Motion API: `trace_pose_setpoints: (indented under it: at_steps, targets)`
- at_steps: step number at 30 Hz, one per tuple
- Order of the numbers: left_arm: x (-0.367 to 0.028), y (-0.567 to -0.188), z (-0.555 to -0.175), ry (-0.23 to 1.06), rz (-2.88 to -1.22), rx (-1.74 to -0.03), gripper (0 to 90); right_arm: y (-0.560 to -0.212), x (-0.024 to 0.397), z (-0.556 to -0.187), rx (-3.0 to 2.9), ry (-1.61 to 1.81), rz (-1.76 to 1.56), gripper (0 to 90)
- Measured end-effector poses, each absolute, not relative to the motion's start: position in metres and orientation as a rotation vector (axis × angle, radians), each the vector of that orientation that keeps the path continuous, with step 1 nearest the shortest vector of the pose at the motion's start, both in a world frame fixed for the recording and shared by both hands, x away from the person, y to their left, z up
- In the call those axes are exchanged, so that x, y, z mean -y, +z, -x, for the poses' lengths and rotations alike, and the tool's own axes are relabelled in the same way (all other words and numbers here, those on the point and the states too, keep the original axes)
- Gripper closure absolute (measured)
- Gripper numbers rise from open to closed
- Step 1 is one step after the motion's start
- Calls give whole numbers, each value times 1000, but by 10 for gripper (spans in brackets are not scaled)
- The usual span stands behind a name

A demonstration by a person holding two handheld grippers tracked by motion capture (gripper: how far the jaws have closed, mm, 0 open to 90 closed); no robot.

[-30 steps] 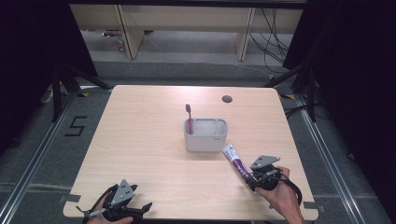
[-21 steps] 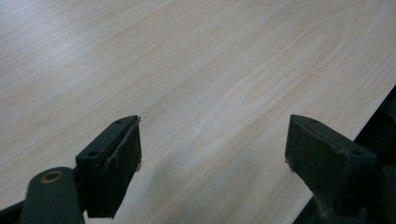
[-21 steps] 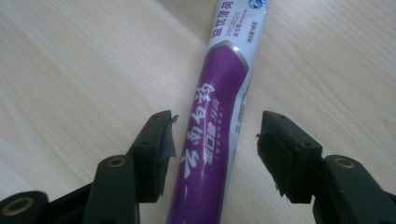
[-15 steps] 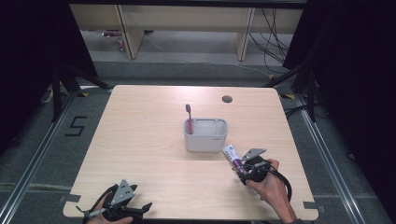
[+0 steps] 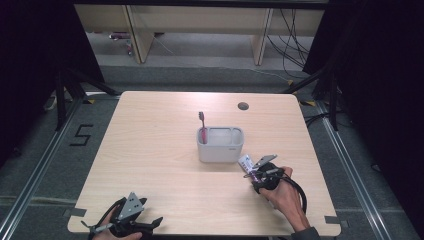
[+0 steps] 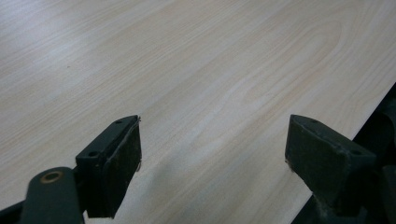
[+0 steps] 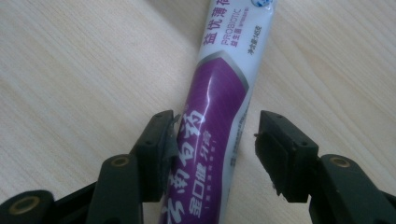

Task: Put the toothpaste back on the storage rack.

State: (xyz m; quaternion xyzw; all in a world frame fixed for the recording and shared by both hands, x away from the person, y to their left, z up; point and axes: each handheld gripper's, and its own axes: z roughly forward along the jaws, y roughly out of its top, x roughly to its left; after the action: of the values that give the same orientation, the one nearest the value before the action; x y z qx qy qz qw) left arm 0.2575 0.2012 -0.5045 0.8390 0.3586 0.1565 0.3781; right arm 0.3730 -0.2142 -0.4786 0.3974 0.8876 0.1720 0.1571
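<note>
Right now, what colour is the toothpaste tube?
Purple and white toothpaste tube, clearest in the right gripper view.

**Readable markings on my screens**

In my right gripper view, the toothpaste tube (image 7: 219, 116) carries "PROBIOTIC" in grey on its white far end, with Chinese characters above it and a small line below that I can't make out. Its purple part bears large white Chinese characters. On the floor (image 5: 60, 165) left of the table, I read a black "5" (image 5: 81, 135).
</note>
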Motion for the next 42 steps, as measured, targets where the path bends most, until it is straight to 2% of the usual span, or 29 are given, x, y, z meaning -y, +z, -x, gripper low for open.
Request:
trace_pose_setpoints:
  at_steps: [13, 29, 42]
  targets:
    - [-201, -504, -258, 403, -2142, -917, 181, -481, 212, -379, -2578, 466, -1129, 546]
    - [-201, -505, -257, 400, -2134, -922, 181, -475, 218, -394, -2603, 395, -1168, 705]
    - [-203, -504, -258, 404, -2144, -919, 181, -470, 222, -409, -2702, 344, -1179, 735]
